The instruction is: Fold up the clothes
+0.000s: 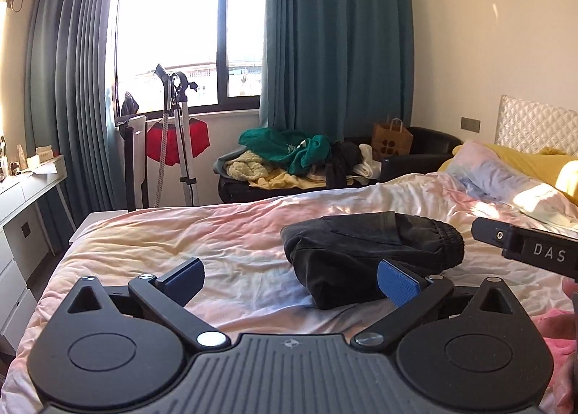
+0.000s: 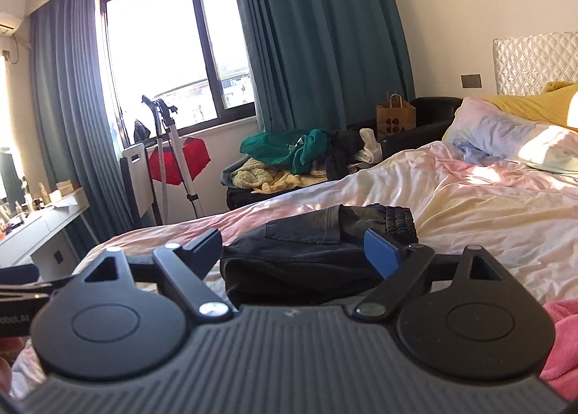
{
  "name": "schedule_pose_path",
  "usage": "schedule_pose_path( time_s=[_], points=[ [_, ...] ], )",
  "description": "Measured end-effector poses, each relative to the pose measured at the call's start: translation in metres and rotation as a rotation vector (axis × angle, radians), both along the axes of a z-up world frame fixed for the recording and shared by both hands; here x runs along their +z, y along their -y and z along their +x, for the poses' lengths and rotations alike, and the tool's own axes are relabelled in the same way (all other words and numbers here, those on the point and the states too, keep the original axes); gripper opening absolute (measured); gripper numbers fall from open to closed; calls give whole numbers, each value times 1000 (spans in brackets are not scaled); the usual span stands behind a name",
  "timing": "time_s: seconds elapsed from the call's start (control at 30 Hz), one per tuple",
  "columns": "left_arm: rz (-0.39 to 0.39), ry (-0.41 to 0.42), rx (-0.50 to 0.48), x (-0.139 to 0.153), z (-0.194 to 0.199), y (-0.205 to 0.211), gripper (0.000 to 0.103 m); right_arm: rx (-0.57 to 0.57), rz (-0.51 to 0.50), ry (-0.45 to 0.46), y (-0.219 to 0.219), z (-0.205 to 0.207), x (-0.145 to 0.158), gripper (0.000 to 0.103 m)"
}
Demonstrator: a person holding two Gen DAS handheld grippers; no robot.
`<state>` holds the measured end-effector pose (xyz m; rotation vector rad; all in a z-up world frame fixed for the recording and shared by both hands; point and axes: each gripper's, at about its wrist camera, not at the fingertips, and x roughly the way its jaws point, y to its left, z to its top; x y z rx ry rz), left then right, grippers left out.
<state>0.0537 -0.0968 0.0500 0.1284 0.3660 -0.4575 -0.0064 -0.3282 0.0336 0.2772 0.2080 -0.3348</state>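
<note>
A black pair of folded trousers point(image 1: 365, 251) with an elastic waistband lies on the bed, bundled into a compact stack. My left gripper point(image 1: 290, 278) is open just before its near left corner, its right blue pad point(image 1: 395, 278) close beside the cloth. In the right wrist view the same folded trousers point(image 2: 310, 248) lie straight ahead. My right gripper point(image 2: 292, 251) is open with the stack's near edge between its spread fingers, nothing pinched. The right tool's body point(image 1: 523, 244) shows at the right edge of the left wrist view.
The bed point(image 1: 202, 233) has a rumpled pastel sheet, with pillows point(image 1: 505, 179) at the headboard. A pink cloth point(image 2: 563, 338) lies at the near right. Beyond the bed a black sofa point(image 1: 289, 175) holds a heap of clothes. A garment steamer stand point(image 1: 180, 147) and white desk point(image 1: 25, 190) stand left.
</note>
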Motion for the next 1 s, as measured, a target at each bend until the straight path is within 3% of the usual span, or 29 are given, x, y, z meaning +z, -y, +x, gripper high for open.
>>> schedule_pose_path(
  time_s=[0.43,1.0],
  points=[
    [-6,0,11,-36,26,-8,103,-42,-40,-81,-11,28,-56,87],
    [13,-12,19,-49,23,-8,103,-65,-52,-98,-12,29,-60,87]
  ],
)
